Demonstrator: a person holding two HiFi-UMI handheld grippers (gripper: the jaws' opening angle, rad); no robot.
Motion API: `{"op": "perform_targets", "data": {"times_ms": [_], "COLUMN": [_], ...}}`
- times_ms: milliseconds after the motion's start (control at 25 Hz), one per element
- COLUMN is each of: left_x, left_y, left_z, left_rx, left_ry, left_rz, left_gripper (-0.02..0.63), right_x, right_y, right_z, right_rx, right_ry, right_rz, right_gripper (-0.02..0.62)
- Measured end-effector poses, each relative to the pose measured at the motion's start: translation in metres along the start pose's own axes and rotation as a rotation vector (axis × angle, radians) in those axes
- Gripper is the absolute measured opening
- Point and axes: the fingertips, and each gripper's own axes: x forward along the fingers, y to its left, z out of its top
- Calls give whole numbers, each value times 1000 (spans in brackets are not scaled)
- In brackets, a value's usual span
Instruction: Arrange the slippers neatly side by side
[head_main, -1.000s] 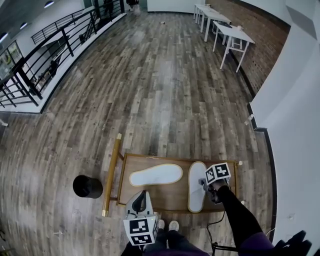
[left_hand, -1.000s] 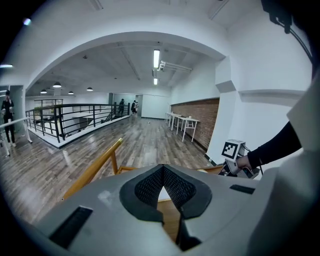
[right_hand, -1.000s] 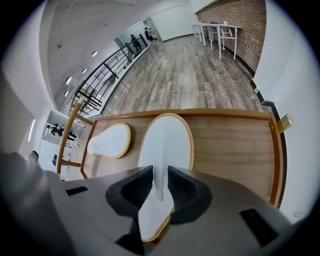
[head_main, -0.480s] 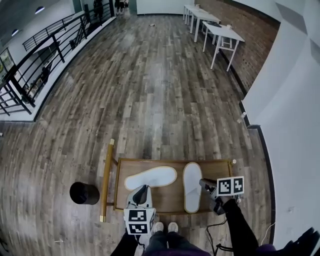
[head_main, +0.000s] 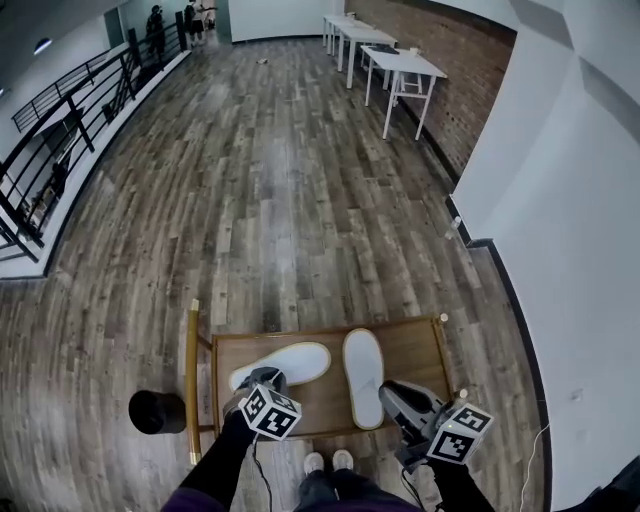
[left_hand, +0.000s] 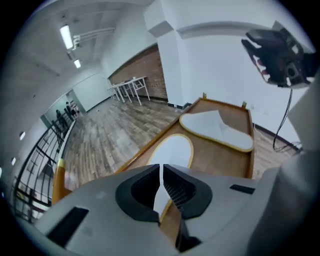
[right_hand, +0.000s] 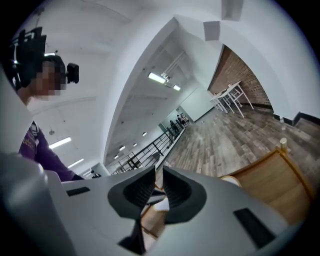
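Two white slippers with yellow rims lie on a low wooden tray (head_main: 412, 350). The left slipper (head_main: 283, 362) (left_hand: 172, 150) lies crosswise. The right slipper (head_main: 364, 376) (left_hand: 216, 127) lies lengthwise, a little apart from it. My left gripper (head_main: 258, 378) (left_hand: 161, 167) hangs tilted down over the left slipper's near-left end, jaws shut with nothing in them. My right gripper (head_main: 392, 392) (right_hand: 159, 172) is raised near the tray's front right corner, pointing about level and clear of the right slipper. Its jaws have just been closing and stand slightly open, nothing between them.
A black round bin (head_main: 157, 411) stands on the plank floor left of the tray's brass rail (head_main: 191, 375). My shoes (head_main: 330, 461) are at the tray's front edge. A white wall (head_main: 560, 250) runs along the right, white tables (head_main: 398, 62) stand far back, and a black railing (head_main: 60, 130) runs at far left.
The right gripper has left the right slipper's side and risen back toward the tray's front right corner. The left gripper has dropped and rolled over the left slipper's end. The head view has shifted.
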Motion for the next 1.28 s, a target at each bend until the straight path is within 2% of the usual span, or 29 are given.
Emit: {"op": "perform_targets", "data": {"times_ms": [80,120,240,360,440,640,920,1000,1040,1080,1200,1280], "left_x": [8,11,19,22,24,30,50,54,56,58,61,59], "left_y": [5,4,-7,-15,-19,-24,-24,-23,-20,-18,-18,-19], "left_z": [1,1,0,-1,-7,-23,-33,-32,-30,-28,-29,-29], "left_rx": [112,160,242,275,278,272,369,401,417,430,434,383], "left_ry": [32,47,77,94,139,245,378,394,386,376,374,375], "left_rz": [15,-4,-128,-229,-280,-375,-379,-356,-332,-309,-308,-322], "left_gripper": [0,0,0,0,78,143,141,140,112,15,12,9], "right_x": [0,1,7,14,16,19,15,14,14,14,15,18], "right_y": [1,3,10,17,19,22,21,19,19,19,19,20], "right_z": [-7,-9,-11,-15,-15,-19,-27,-26,-26,-25,-24,-26], "right_rx": [-32,-40,-48,-58,-55,-61,-58,-55,-54,-54,-69,-82], "right_ry": [35,43,57,80,84,107,122,119,117,116,124,132], "right_rz": [-27,-31,-19,-1,6,1,-27,-37,-40,-43,-51,-53], "right_gripper": [23,14,14,14,14,14,14,14,14,14,14,14]}}
